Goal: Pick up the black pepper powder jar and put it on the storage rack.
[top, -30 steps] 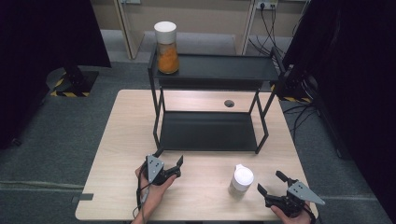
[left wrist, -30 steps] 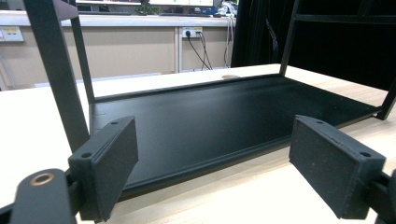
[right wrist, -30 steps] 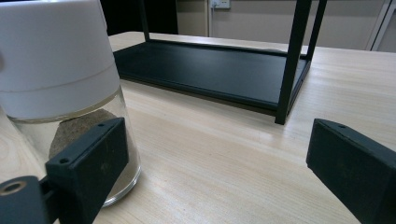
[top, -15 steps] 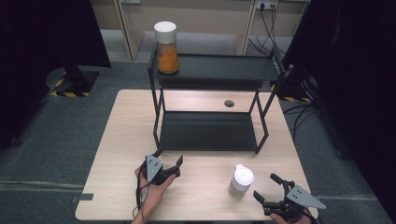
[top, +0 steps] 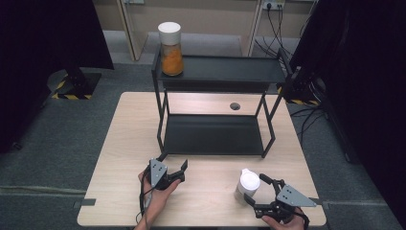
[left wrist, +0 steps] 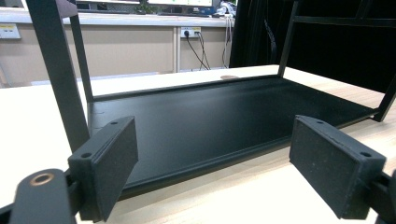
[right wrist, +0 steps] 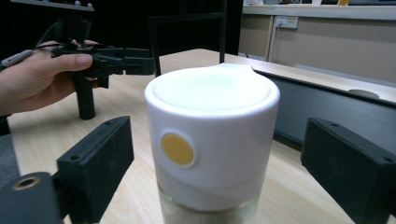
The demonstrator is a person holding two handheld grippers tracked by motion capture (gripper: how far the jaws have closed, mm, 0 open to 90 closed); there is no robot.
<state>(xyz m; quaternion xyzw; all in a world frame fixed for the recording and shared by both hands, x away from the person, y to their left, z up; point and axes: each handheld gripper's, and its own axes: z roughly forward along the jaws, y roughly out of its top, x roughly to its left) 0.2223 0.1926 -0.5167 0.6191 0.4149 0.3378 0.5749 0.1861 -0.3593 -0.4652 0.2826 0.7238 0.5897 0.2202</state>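
Table (top: 124, 158): pale wood top, seen from above in the high view, with a small round hole (top: 234, 106) near its far edge
Rack (top: 218, 72): black two-shelf metal frame standing on the far half of the table; its lower shelf (left wrist: 219, 116) lies flat just ahead of the left gripper in the left gripper view
Orange jar (top: 171, 43): upright on the left end of the rack's top shelf, white lid, orange contents
White-lidded jar (top: 247, 186): upright on the table near the front edge, right of centre, well apart from the rack; in the right gripper view its white lid (right wrist: 212, 140) with a round yellow dot stands between the two jaws, and a clear body shows below the lid
Right gripper (top: 256, 189): held in the person's hand at the front right corner, jaws reaching round the white-lidded jar from the right; the jaws have just been closing with the jar between them, yet a clear gap remains on each side of the lid, so the pads do not press on it
Left gripper (top: 173, 168): held in the person's left hand near the front edge, left of centre, jaws spread wide with nothing between them, pointing at the rack's lower shelf
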